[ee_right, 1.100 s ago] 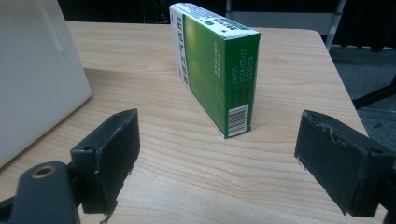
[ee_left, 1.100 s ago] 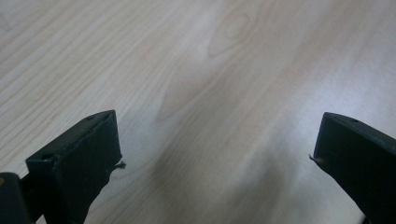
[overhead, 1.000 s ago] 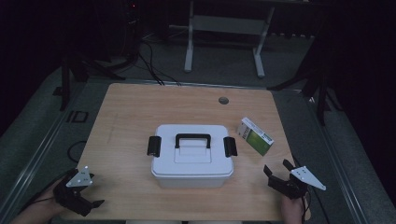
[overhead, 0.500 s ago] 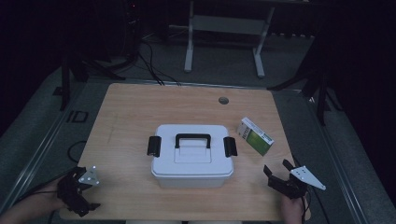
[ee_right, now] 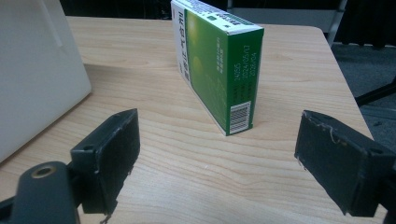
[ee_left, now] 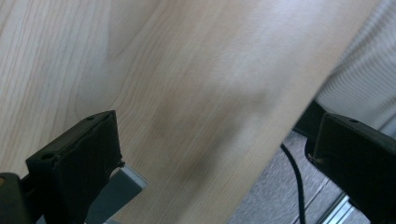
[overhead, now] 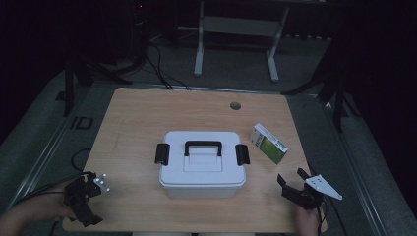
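At the near edge of a light wooden table (overhead: 137,118): two hand-held black two-jaw grippers, both with jaws spread wide and holding nothing.

Near the front right corner, right gripper (overhead: 294,186) aimed at an upright green and white cardboard box (ee_right: 217,63), standing near the right edge, just ahead of the jaws, untouched. At the table's centre, white plastic storage box with black handle and side latches (overhead: 202,164), lid on. By the front left corner, left gripper (overhead: 90,197) tilted down over bare wood and table edge.
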Motion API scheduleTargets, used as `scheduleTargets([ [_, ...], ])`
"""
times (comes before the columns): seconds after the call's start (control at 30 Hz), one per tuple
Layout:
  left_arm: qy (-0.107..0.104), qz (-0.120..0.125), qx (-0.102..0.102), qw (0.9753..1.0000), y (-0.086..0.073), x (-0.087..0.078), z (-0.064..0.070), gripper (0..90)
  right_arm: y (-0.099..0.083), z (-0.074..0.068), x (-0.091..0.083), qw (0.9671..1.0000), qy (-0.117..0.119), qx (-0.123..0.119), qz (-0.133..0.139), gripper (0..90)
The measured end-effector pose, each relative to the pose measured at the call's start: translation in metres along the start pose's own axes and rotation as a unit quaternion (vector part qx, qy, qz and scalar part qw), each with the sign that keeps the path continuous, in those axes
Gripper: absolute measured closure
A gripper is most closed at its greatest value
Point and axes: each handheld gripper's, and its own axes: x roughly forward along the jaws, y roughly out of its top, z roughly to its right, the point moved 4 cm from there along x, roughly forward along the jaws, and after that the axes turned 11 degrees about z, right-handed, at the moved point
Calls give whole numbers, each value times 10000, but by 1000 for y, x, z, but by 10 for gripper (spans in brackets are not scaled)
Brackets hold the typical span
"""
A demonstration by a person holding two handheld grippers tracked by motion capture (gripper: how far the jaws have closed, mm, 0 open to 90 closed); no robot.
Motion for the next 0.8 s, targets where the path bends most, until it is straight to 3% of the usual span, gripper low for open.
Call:
scheduleTargets([
  [0.43,-46,42,118,9999,18,-20,2,7,0,0,0,10000,5,3,-6,136],
  [0.8,-11,154,388,9991,53,-48,5,7,0,0,0,10000,16,10,-4,136],
])
